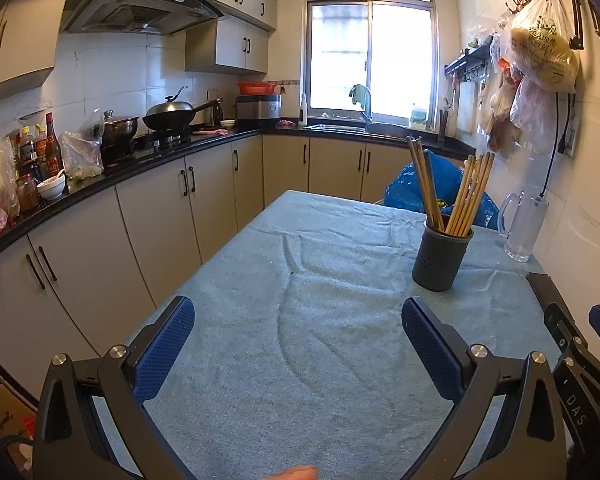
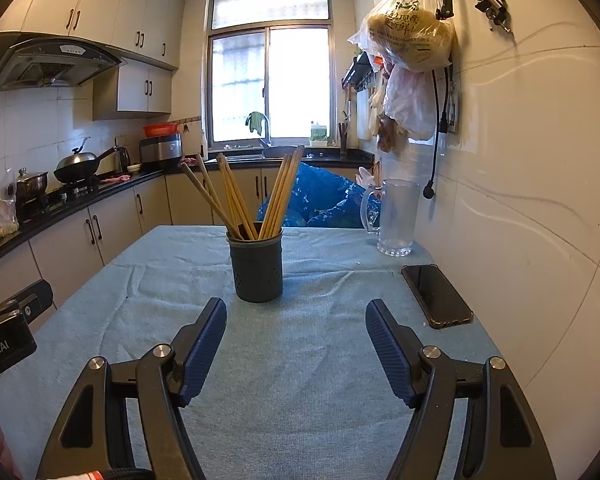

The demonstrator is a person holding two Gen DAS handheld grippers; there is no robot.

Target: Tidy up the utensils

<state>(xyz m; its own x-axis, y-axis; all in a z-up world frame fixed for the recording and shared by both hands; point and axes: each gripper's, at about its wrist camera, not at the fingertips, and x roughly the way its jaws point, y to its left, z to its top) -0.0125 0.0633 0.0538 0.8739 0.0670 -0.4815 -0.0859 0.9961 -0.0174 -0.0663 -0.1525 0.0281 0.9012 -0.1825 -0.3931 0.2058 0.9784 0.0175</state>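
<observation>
A dark grey perforated utensil holder (image 1: 441, 258) (image 2: 256, 266) stands upright on the table's light blue cloth (image 1: 300, 320) (image 2: 300, 360). Several wooden chopsticks (image 1: 466, 196) (image 2: 236, 200) stand in it, fanned out to both sides. My left gripper (image 1: 298, 316) is open and empty, low over the cloth, with the holder ahead to its right. My right gripper (image 2: 296, 316) is open and empty, with the holder just beyond its fingertips, slightly left of centre. The right gripper's body (image 1: 572, 344) shows at the right edge of the left wrist view.
A black phone (image 2: 436, 295) lies on the cloth at the right, near the wall. A clear glass mug (image 2: 396, 218) (image 1: 520, 226) stands at the far right corner. A blue plastic bag (image 2: 324, 200) sits behind the table. Kitchen counters (image 1: 100, 176) run along the left.
</observation>
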